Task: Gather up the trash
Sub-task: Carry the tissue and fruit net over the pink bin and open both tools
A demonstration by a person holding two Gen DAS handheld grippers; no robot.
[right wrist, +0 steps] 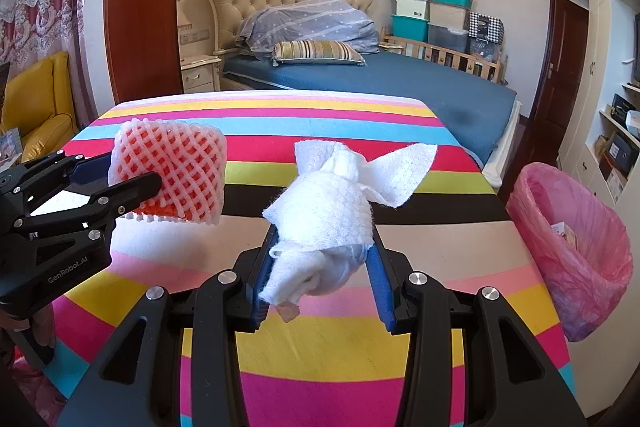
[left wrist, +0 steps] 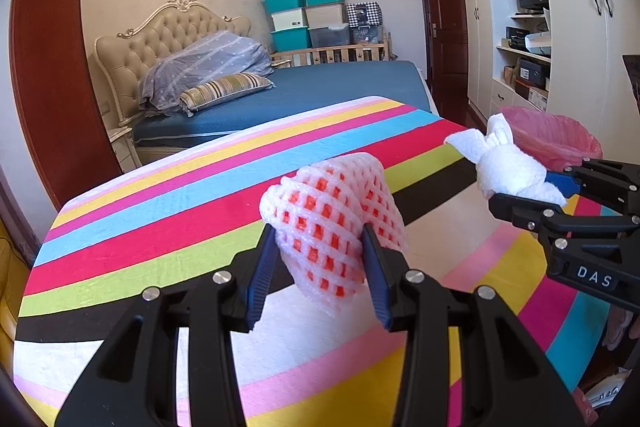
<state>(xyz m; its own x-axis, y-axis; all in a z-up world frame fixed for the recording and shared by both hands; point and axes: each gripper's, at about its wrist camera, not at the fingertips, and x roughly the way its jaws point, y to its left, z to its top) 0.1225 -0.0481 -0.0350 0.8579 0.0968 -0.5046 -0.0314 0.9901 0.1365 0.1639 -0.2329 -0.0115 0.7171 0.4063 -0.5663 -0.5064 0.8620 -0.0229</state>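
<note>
Left gripper (left wrist: 320, 259) fingers pinched on a foam fruit net (left wrist: 332, 215), white mesh over orange, held above the striped tablecloth (left wrist: 160, 227). Right gripper (right wrist: 320, 267) fingers clamped on a crumpled white tissue wad (right wrist: 332, 211), also lifted off the cloth. Both loads near each other over the table. Beyond the table's right edge stands a bin with pink liner (right wrist: 572, 251), some scraps inside. Farther back: bed with blue sheet (right wrist: 400, 83), stacked storage boxes (right wrist: 432, 7).
</note>
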